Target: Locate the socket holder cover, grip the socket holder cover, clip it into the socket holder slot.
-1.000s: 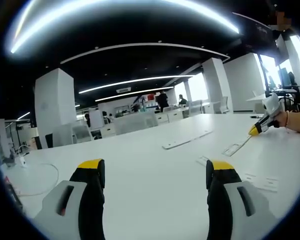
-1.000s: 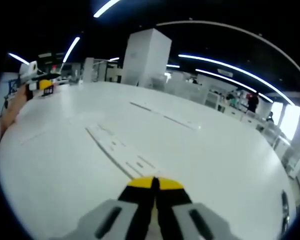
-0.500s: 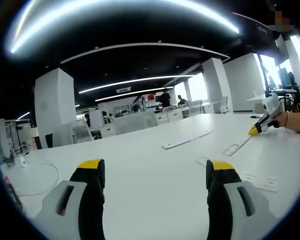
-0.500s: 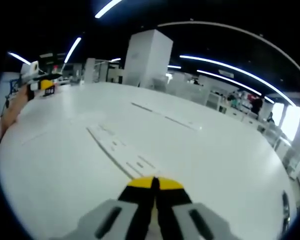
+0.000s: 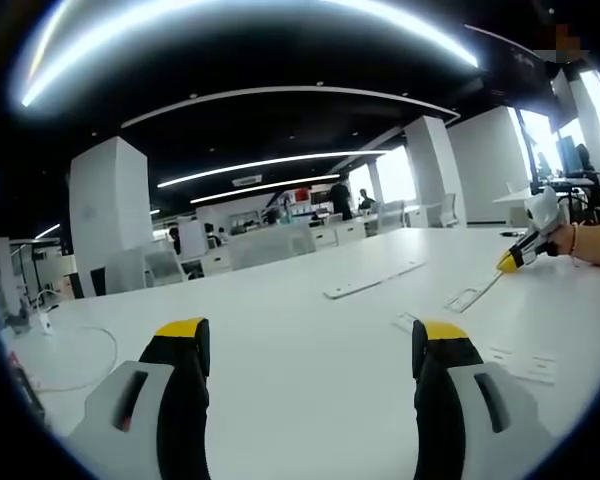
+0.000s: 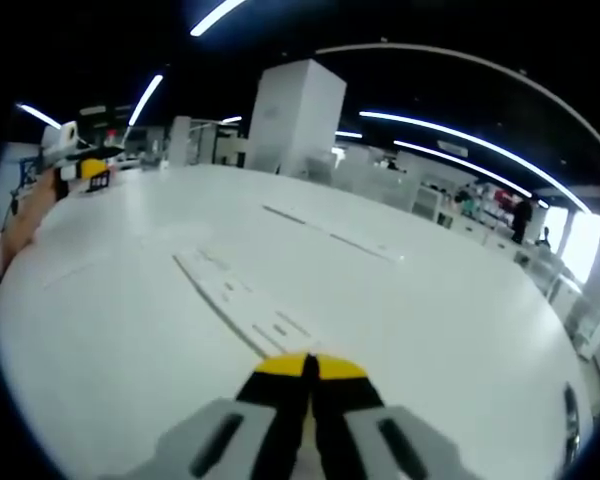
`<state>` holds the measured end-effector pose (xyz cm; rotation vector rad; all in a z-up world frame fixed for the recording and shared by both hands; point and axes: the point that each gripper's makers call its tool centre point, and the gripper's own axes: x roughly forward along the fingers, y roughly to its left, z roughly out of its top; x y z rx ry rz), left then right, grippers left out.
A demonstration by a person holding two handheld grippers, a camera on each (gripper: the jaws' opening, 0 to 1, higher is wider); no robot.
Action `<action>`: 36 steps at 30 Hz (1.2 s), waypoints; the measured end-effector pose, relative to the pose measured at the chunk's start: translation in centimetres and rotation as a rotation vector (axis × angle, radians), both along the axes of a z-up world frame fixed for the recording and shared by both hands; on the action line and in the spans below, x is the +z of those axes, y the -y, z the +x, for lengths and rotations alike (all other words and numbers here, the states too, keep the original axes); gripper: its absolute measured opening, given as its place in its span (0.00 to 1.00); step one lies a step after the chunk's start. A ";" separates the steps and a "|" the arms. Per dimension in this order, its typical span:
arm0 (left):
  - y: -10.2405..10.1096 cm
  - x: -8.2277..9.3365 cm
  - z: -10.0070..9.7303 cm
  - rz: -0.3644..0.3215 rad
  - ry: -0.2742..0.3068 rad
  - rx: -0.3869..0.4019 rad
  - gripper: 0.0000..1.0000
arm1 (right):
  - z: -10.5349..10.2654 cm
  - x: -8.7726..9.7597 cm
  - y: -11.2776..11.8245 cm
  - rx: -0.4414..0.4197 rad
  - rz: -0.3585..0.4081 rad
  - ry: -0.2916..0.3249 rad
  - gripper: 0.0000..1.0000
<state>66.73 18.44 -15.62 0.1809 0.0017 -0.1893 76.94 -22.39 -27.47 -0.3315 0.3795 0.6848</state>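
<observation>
Holding your left gripper (image 5: 310, 345) low over the white table (image 5: 300, 320), you keep its yellow-tipped jaws wide apart with nothing between them. At the far left of the left gripper view a thin cable (image 5: 80, 360) loops on the table edge. Right of centre, a long white strip (image 5: 373, 279) lies flat, well beyond the jaws. Further right, a second, slimmer strip (image 5: 472, 296) runs toward your right gripper (image 5: 508, 262), which shows at the right edge with a hand (image 5: 590, 243) behind it; its yellow tip sits at that strip's end. Small flat white pieces (image 5: 525, 366) lie near the lower right.

In the right gripper view, your left gripper (image 6: 85, 170) appears small at the upper left edge. Down the middle, the slotted white strip (image 6: 235, 300), seemingly the socket holder, runs from mid-frame to the bottom centre, where your right gripper's (image 6: 308, 365) jaws are pressed together on its near end. Whether they actually pinch it or just touch it, you cannot tell from here. Upper right of centre, another strip (image 6: 330, 238) lies apart. Which piece is the cover is unclear.
</observation>
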 end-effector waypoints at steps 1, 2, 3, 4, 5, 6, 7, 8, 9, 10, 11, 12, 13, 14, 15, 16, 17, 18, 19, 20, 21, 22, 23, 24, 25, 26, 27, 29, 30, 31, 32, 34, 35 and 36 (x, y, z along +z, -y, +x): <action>0.0 0.0 0.0 0.001 -0.001 0.000 0.82 | 0.0 0.0 0.0 0.000 0.000 0.000 0.04; 0.0 0.0 0.0 0.001 -0.002 0.000 0.82 | 0.0 0.0 0.0 0.000 0.000 0.000 0.04; 0.1 0.0 0.0 0.001 -0.002 0.000 0.82 | 0.0 0.0 0.0 0.002 0.001 -0.001 0.04; 0.1 -0.1 0.0 0.001 -0.002 -0.001 0.82 | 0.0 0.0 -0.1 0.005 0.003 0.000 0.04; 0.1 -0.1 -0.1 0.001 -0.003 -0.001 0.82 | -0.1 0.0 -0.2 0.009 0.002 -0.001 0.04; 0.1 -0.1 -0.1 0.001 -0.003 0.000 0.82 | -0.1 0.0 -0.3 0.009 -0.001 0.002 0.04; 0.1 -0.1 -0.1 0.001 -0.004 -0.001 0.82 | -0.1 -0.1 -0.3 0.009 -0.006 0.004 0.04; 0.1 -0.1 -0.1 0.001 -0.004 -0.001 0.82 | -0.2 -0.1 -0.3 0.009 -0.007 0.004 0.04; 0.2 -0.2 -0.1 0.001 -0.005 0.000 0.82 | -0.1 -0.1 -0.2 0.009 -0.007 0.005 0.04; 0.2 -0.2 -0.1 0.002 -0.006 0.000 0.82 | -0.1 -0.1 -0.2 0.008 -0.004 0.003 0.04; 0.2 -0.3 -0.1 0.002 -0.006 0.000 0.82 | -0.1 -0.1 -0.2 0.008 -0.002 0.002 0.04; 0.1 -0.1 0.0 0.002 -0.007 0.000 0.82 | -0.1 -0.1 -0.2 0.008 -0.001 0.002 0.04; 0.0 -0.1 0.2 0.003 -0.009 -0.001 0.82 | 0.0 -0.1 -0.2 0.008 -0.002 0.004 0.04; 0.1 -0.2 0.0 0.003 -0.009 -0.001 0.82 | 0.0 -0.1 -0.2 0.009 -0.005 0.005 0.04; 0.2 -0.3 0.0 0.004 -0.010 -0.001 0.82 | 0.0 -0.1 -0.1 0.009 -0.006 0.006 0.04; 0.1 -0.2 0.1 0.005 -0.011 -0.002 0.82 | 0.0 -0.1 -0.1 0.009 -0.005 0.006 0.04; 0.0 -0.2 0.2 0.006 -0.013 -0.003 0.82 | 0.0 -0.1 -0.1 0.009 -0.004 0.005 0.04; 0.2 -0.3 0.1 0.007 -0.015 -0.003 0.82 | 0.0 -0.1 -0.1 0.008 -0.003 0.004 0.04; 0.3 -0.5 0.0 0.007 -0.016 -0.004 0.82 | 0.1 0.0 -0.1 0.008 -0.003 0.004 0.04; 0.2 -0.4 0.0 0.008 -0.016 -0.004 0.82 | 0.1 0.0 -0.1 0.008 -0.004 0.004 0.04; 0.2 -0.4 0.0 0.008 -0.017 -0.004 0.82 | 0.1 0.0 -0.1 0.008 -0.004 0.004 0.04; 0.3 -0.5 0.0 0.008 -0.017 -0.003 0.82 | 0.1 0.0 -0.1 0.008 -0.005 0.005 0.04; 0.3 -0.5 0.0 0.008 -0.016 -0.002 0.82 | 0.1 0.0 0.0 0.008 -0.005 0.005 0.04; 0.3 -0.5 0.0 0.007 -0.014 -0.002 0.82 | 0.1 0.0 0.0 0.008 -0.005 0.005 0.04; 0.3 -0.5 0.0 0.007 -0.014 -0.002 0.82 | 0.1 0.0 0.0 0.007 -0.005 0.005 0.04; 0.1 -0.2 0.2 0.006 -0.013 -0.002 0.82 | 0.1 0.0 0.0 0.008 -0.005 0.005 0.04; 0.1 -0.1 0.2 0.007 -0.013 -0.002 0.82 | 0.1 0.0 0.0 0.008 -0.007 0.006 0.04; 0.0 0.0 0.4 0.007 -0.014 -0.002 0.82 | 0.1 0.0 0.0 0.008 -0.011 0.008 0.04; 0.0 -0.1 0.4 0.008 -0.015 -0.002 0.82 | 0.0 0.0 0.0 0.008 -0.014 0.009 0.04; 0.0 -0.1 0.4 0.008 -0.016 -0.002 0.82 | 0.0 -0.1 0.0 0.008 -0.015 0.010 0.04; 0.0 -0.1 0.4 0.009 -0.016 -0.002 0.82 | 0.0 -0.1 0.0 0.008 -0.016 0.010 0.04; 0.1 -0.2 0.3 0.009 -0.017 -0.003 0.82 | 0.0 0.0 0.0 0.008 -0.017 0.011 0.04; 0.0 -0.1 0.3 0.009 -0.016 -0.003 0.82 | 0.0 0.0 0.0 0.008 -0.016 0.012 0.04; -0.1 0.0 0.4 0.009 -0.016 -0.002 0.82 | 0.0 0.0 -0.1 0.007 -0.012 0.010 0.04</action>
